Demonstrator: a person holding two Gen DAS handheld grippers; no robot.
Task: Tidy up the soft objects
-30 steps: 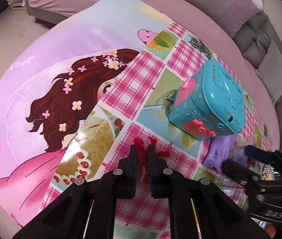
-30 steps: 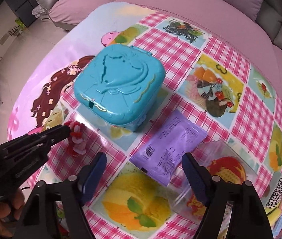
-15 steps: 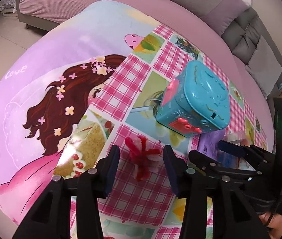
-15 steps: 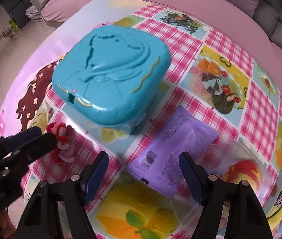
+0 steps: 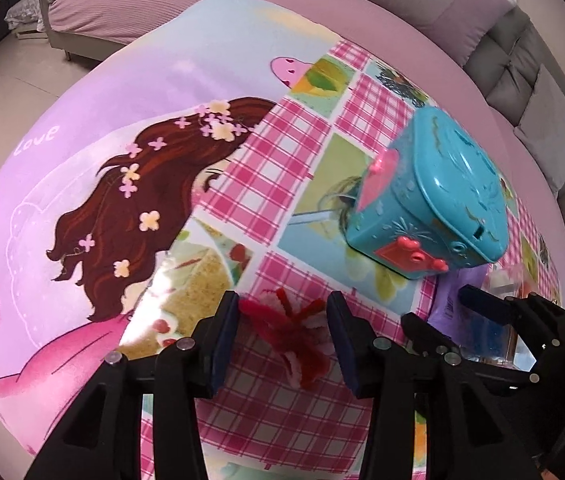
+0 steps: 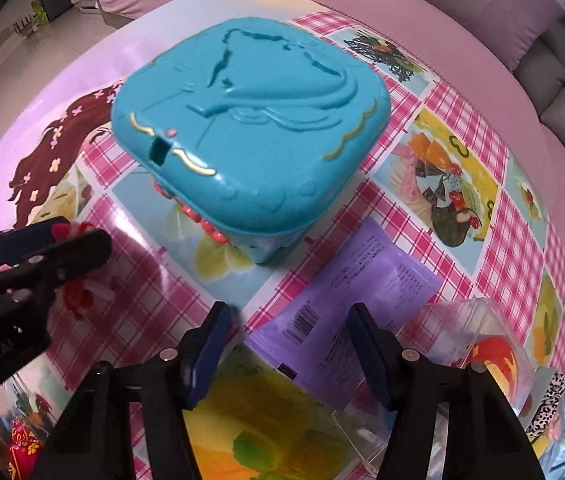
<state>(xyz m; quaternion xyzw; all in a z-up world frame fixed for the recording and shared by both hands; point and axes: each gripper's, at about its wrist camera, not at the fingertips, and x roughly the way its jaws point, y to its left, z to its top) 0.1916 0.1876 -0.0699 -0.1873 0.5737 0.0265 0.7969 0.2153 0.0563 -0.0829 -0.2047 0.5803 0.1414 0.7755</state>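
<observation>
Fuzzy red-and-pink pipe-cleaner bundle (image 5: 288,330) lies between spread left hand-held gripper (image 5: 282,330) fingers.

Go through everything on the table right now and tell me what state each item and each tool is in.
Left tool: open, fingers either side of the red yarn flower.
Red yarn flower: lying loose on the tablecloth, not gripped.
Right tool: open, holding nothing, above the purple packet.
Purple packet: flat on the cloth, sealed as far as visible.
Teal toy case: lid closed.
Clear plastic box: on the table, partly out of view.
</observation>
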